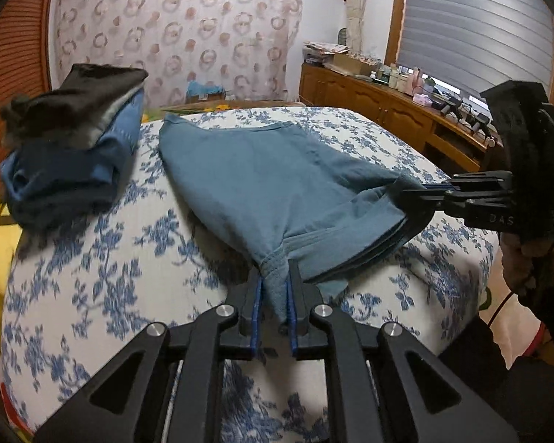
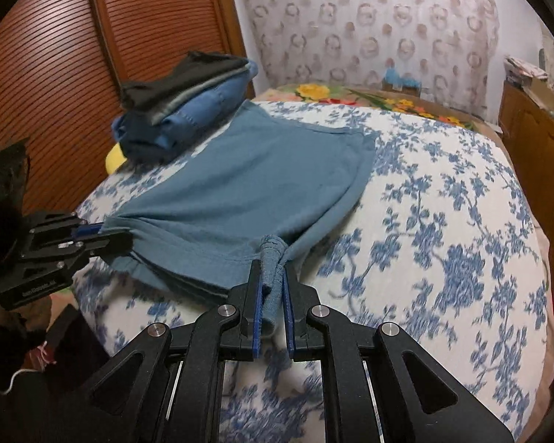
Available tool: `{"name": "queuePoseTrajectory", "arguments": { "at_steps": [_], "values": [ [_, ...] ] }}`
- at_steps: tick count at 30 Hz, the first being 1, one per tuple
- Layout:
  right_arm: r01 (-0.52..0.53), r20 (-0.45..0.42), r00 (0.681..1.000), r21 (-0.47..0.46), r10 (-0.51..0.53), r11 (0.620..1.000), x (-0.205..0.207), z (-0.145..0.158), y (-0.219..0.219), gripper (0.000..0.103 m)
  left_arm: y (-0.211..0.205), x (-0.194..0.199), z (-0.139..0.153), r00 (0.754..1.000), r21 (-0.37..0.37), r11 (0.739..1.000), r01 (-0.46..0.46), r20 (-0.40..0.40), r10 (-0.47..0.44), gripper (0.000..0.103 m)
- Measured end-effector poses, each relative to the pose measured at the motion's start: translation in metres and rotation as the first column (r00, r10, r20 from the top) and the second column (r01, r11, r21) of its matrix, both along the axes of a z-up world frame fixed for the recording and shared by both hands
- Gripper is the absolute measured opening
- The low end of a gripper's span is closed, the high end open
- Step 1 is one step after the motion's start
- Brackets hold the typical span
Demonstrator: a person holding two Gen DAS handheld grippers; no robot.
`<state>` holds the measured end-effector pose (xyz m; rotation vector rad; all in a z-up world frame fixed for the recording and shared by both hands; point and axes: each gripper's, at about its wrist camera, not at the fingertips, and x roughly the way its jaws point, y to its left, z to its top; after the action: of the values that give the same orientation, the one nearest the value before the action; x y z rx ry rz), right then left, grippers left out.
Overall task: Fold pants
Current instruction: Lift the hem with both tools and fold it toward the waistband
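Nearest the lens in the left wrist view we see our left claw point(image 1: 275, 277) at the bottom centre of the frame, clenched on a bunched corner of the blue pants point(image 1: 262, 184). In the right wrist view our right claw point(image 2: 271, 277) sits at the same bottom-centre spot, clamped on a rolled corner of the same pants point(image 2: 240, 184). Each claw also appears in the other's view: the right claw point(image 1: 413, 193) comes in from the right edge of the frame, the left claw point(image 2: 107, 238) from the left edge, both pinching the near hem. Beyond the claws the pants spread flat across the bed point(image 1: 92, 258), on its blue-flowered white cover, reaching toward the middle of the frame. Farther back, at the upper left, we see a stack of folded clothes point(image 1: 74, 140) lying just beside the far end of the pants. A wooden dresser point(image 1: 387, 110) stands at the far right.
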<state>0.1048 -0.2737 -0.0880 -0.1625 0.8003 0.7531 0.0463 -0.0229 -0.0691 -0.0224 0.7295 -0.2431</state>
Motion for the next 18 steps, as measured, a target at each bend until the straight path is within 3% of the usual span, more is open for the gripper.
{"name": "queuePoseTrajectory", "arguments": {
  "at_steps": [6, 10, 18],
  "values": [
    [0.022, -0.01, 1.0, -0.025, -0.022, 0.999, -0.004, -0.01, -0.001, 0.01, 0.008, -0.001, -0.002, 1.0, -0.015, 1.0, 0.002, -0.012, -0.002, 0.017],
    [0.046, -0.035, 0.998, -0.027, -0.047, 0.999, -0.002, -0.014, -0.008, 0.015, 0.014, -0.005, 0.005, 1.0, -0.033, 0.999, -0.023, 0.02, 0.024, 0.041],
    [0.09, -0.008, 0.996, 0.0, -0.09, 0.996, -0.006, -0.003, -0.027, 0.03, 0.019, 0.006, -0.004, 0.997, -0.032, 0.997, -0.075, -0.007, 0.075, 0.043]
  ]
}}
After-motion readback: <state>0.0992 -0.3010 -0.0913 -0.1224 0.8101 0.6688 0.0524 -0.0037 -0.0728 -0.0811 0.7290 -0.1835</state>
